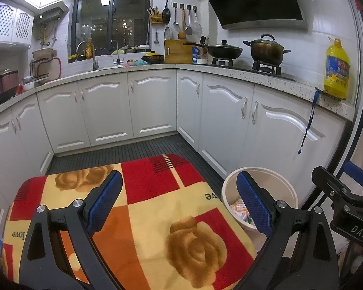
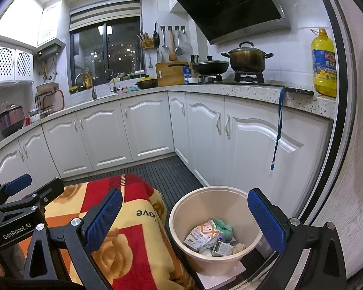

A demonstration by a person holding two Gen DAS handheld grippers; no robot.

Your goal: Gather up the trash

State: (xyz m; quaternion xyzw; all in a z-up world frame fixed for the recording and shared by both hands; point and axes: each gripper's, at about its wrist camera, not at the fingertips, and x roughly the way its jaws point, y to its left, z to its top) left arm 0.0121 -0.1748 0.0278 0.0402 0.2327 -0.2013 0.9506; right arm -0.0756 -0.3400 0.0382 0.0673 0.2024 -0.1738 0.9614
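Observation:
A cream waste bin stands on the floor and holds trash: paper packets, a small green box and a green cloth. My right gripper hovers above and just short of the bin, open, with nothing between its blue pads. My left gripper is open and empty too. It hangs over a red, yellow and orange rose-patterned blanket, with the bin to its right. The two grippers sit side by side, each one's black body showing at the edge of the other's view.
White cabinets under a speckled counter wrap around a dark slatted floor. A yellow oil bottle stands on the counter, and a phone with a hanging blue lanyard lies near its edge. A door frame rises close on the right.

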